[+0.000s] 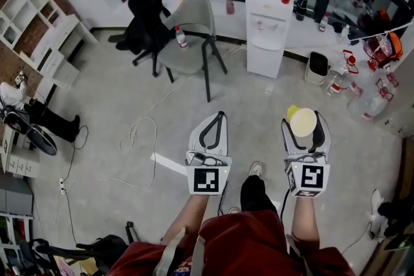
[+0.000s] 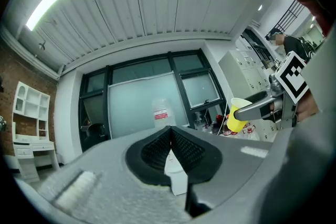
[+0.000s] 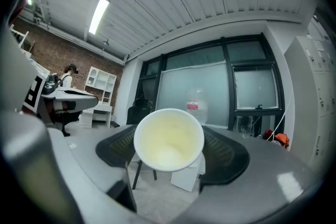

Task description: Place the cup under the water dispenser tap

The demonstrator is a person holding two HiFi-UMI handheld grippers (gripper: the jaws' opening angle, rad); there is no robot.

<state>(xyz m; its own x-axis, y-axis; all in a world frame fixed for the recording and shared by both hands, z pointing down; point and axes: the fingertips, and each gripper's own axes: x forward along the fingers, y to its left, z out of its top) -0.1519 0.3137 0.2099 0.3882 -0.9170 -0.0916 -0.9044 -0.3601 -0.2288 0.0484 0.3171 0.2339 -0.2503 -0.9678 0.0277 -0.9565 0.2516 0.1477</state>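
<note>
Yellow paper cup [image 1: 302, 121] clamped between wide-set jaws of right gripper [image 3: 169, 157], well apart from water dispenser [image 1: 267, 29]. Likely light, thin-walled, crushable: hold mid-body, gentle pressure. Left gripper [image 2: 170, 134] closed, empty.

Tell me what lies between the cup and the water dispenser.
Only bare floor lies between the cup and the dispenser, as the head view shows.
</note>
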